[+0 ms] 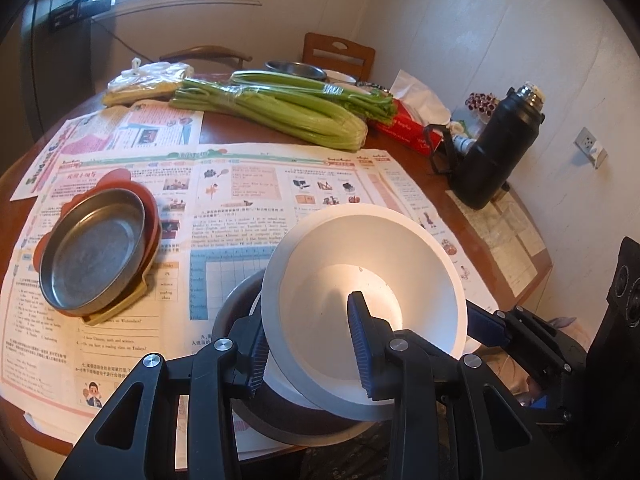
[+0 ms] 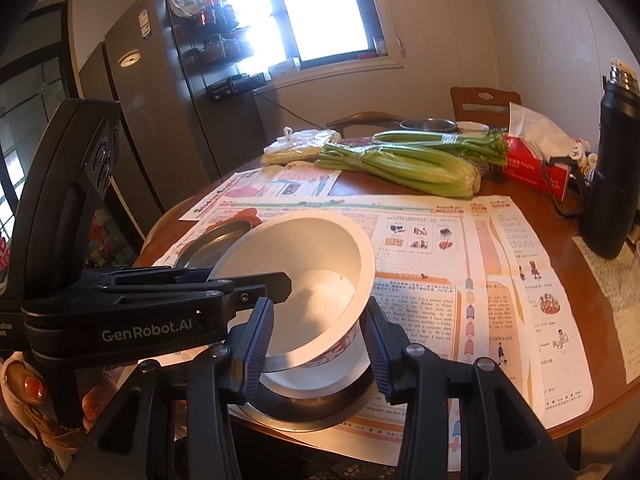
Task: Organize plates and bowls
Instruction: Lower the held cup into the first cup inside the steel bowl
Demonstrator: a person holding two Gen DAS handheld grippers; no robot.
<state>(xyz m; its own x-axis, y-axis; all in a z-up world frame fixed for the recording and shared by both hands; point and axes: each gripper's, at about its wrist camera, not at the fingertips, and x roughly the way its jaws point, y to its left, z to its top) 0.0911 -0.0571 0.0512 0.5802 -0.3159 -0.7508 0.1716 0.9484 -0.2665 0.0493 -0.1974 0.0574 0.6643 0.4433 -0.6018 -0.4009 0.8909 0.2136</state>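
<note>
A white bowl (image 1: 360, 264) with a red pattern outside (image 2: 304, 272) hangs tilted over a metal bowl (image 1: 280, 436) (image 2: 312, 420) that holds another white dish at the table's near edge. My left gripper (image 1: 308, 316) is shut on the white bowl's wall, one finger inside and one outside; in the right wrist view its finger reaches in from the left (image 2: 280, 280). My right gripper (image 2: 318, 308) is shut on the same bowl, its fingers on either side of the near lower wall; it meets the bowl's right side (image 1: 486, 322). A metal plate (image 1: 92, 252) (image 2: 216, 240) rests on a red-orange dish to the left.
Newspaper (image 1: 240, 184) covers the round wooden table. Celery (image 1: 280, 108), a bagged bundle (image 1: 148, 80), a red tissue box (image 1: 404, 128) and a black flask (image 1: 496, 148) stand farther back. A steel bowl (image 1: 294, 68) and a chair (image 1: 338, 54) are at the far side. A hand (image 2: 32, 388) shows lower left.
</note>
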